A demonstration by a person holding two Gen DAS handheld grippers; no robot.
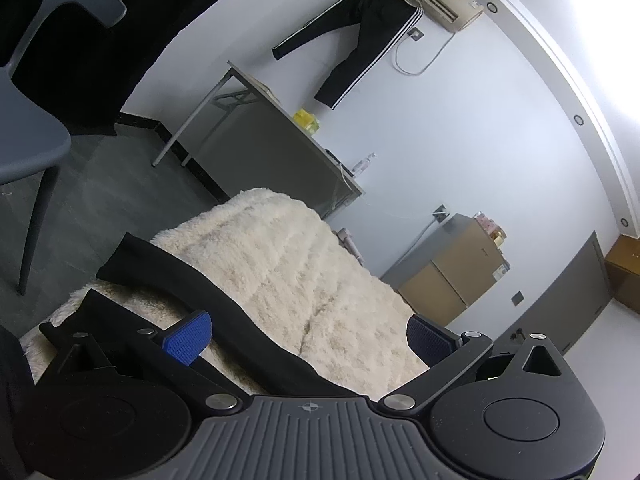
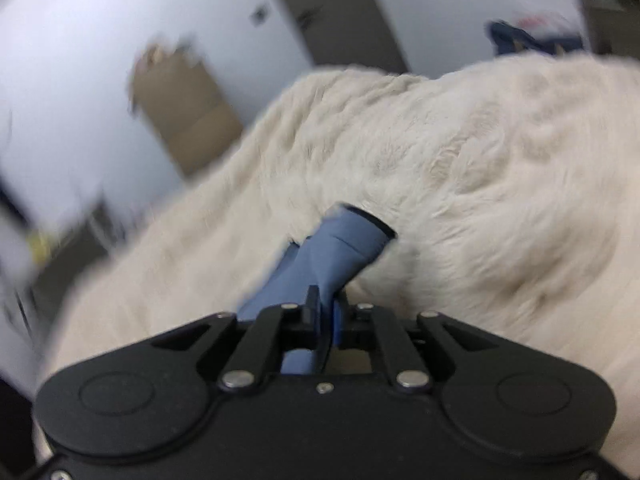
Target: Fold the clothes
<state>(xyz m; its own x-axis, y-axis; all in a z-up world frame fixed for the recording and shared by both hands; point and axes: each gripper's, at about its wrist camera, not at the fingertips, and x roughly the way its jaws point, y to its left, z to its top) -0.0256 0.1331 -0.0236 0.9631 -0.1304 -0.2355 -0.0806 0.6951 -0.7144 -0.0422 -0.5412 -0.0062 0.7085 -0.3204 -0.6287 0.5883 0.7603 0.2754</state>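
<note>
Early in the folding, by the look of things.

Right wrist view, blurred: pinches a blue garment [image 2: 340,240] in the right gripper [image 2: 326,320], jaws narrowed right down onto the cloth. Shows a dark-edged cuff or hem poking out ahead of the fingers, over the middle of a cream fleecy blanket [image 2: 480,140]. Cannot tell which part of the garment, nor how much of it trails below, out of sight. No neat fold visible in it; no folded stack anywhere on the blanket either.

Left wrist view, sharp: spreads the left gripper [image 1: 308,340] wide, blue pads [image 1: 188,338] well apart, gripping nothing, poised over the blanket's near edge. Looks down on a black garment [image 1: 168,268] draped loosely along that near edge, one long narrow part reaching toward the left corner and just past the blanket's edge, another part running under the open jaws. Untouched by the pads, apparently; lying curved and unsmoothed, not yet folded.

Judged from this: one piece picked up, one waiting. Still to do: spreading flat, folding both, setting them down tidy.
</note>
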